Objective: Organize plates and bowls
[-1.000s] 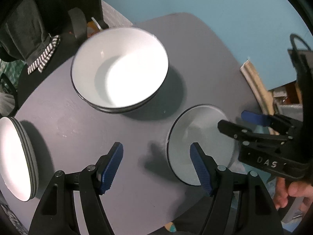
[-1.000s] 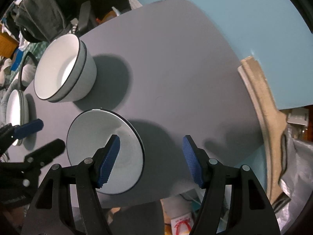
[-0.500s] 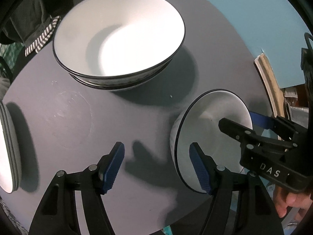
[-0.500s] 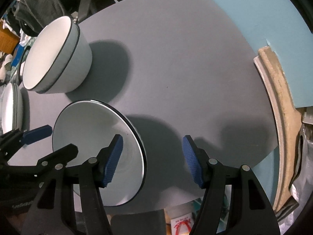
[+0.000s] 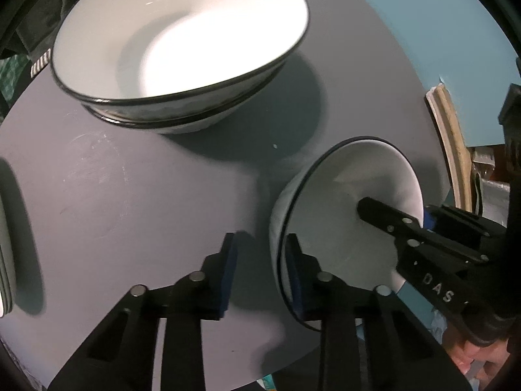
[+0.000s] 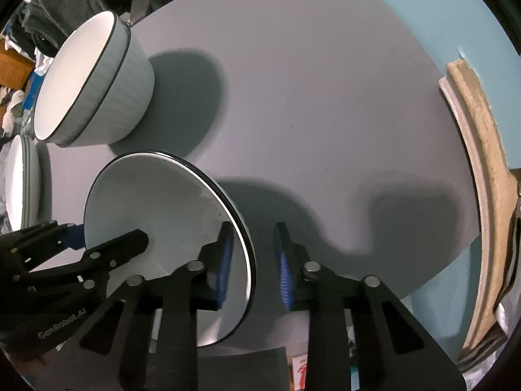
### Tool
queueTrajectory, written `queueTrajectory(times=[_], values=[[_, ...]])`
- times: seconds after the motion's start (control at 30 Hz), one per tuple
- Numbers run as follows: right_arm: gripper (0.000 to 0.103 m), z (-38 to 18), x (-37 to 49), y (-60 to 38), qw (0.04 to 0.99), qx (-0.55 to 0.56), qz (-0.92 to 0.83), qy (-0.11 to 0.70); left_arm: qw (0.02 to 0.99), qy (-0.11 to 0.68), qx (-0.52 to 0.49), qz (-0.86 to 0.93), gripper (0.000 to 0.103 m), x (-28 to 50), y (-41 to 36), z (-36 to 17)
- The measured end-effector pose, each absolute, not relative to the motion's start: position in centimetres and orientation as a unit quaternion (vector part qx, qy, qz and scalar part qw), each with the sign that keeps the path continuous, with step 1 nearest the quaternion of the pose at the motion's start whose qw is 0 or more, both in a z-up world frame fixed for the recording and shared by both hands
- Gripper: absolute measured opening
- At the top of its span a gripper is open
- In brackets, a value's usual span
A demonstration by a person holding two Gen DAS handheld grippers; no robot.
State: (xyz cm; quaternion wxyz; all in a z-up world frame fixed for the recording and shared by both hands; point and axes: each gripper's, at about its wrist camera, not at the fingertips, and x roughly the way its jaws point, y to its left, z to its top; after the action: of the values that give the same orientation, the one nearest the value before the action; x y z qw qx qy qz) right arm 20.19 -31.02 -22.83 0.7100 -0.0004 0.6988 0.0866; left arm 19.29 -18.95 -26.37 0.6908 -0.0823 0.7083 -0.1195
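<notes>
— What has just changed for us?

— Both tools have been narrowing. Our left gripper [image 5: 260, 241] has come down closer over the small bowl [image 5: 335, 192], and its jaws have just been closing with the bowl's near wall between them: one finger inside, one outside. Our right gripper [image 6: 253, 231] has closed the same way across the opposite wall.

— Are we clamped on it?

— Not as far as we can see. In each wrist view a strip of table shows between the outer pad and the bowl, so we read both pairs of jaws as nearly together but not yet pressing.

— What does that mean for the job?

— We judge that a two-handed pickup is about to begin. The small bowl sits near the front edge of the table [image 6: 325, 97], apart from the stacked bowls [image 5: 182, 42], which look like its home. A stack of plates [image 6: 19, 176] stands at the far left.

— And the surroundings?

— The tabletop is plain matte grey, rounded and bare apart from the crockery, with strong shadows. Beyond it we see a teal surface [image 6: 472, 16], a beige strip [image 6: 472, 150] and dark clothing [image 6: 65, 3].
</notes>
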Motion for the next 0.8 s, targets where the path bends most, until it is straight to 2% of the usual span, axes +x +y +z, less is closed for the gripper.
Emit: queueTrajectory(times=[0.1, 0.17, 0.27, 0.8], values=[[0.018, -22.8, 20.2, -31.1, 0.708, 0.001, 0.09, 0.7, 0.698, 0.702, -0.077, -0.119, 0.015, 19.3, -19.3, -26.1], [0.013, -22.7, 20.0, -31.1, 0.708, 0.003, 0.094, 0.699, 0.698, 0.702, -0.075, -0.12, 0.012, 19.3, -19.5, -26.1], [0.011, -22.6, 20.3, -31.0, 0.709, 0.005, 0.097, 0.699, 0.694, 0.705, -0.075, -0.123, 0.008, 19.4, -19.6, -26.2], [0.008, -21.1, 21.2, -30.9, 0.704, 0.014, 0.099, 0.703, 0.713, 0.691, -0.035, -0.112, 0.007, 18.1, -21.3, -25.2]])
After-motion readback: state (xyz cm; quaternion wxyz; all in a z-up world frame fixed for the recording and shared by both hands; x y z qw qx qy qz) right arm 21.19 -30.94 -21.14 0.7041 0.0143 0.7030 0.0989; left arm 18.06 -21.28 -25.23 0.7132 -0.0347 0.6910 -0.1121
